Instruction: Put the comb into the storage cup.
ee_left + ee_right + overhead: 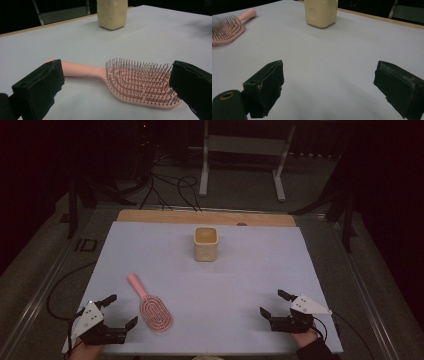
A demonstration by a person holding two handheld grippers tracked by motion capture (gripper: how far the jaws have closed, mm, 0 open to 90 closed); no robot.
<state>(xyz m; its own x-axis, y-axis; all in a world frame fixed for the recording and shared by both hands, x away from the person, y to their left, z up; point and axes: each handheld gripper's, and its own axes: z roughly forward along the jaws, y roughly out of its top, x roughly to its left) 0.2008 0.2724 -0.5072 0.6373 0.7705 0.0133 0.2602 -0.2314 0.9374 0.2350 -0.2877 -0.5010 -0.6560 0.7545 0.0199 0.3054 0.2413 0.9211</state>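
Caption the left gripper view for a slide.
Open left claw faces a pink hairbrush lying bristles-up on the white table, cream cup beyond.

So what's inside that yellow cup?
Looking down into the yellow cup from the high view, nothing sticks out above its rim. Its walls cover the lower inside, so something small might sit there.

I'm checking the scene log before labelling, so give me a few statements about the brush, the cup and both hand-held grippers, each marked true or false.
1. The pink hairbrush lies bristles up. True.
2. The left hand-held gripper is shut on the brush handle. False: its jaws stand open, holding nothing.
3. The beige cup stands upright, farther back on the table. True.
4. The right hand-held gripper holds the cup. False: it is open, far from it.
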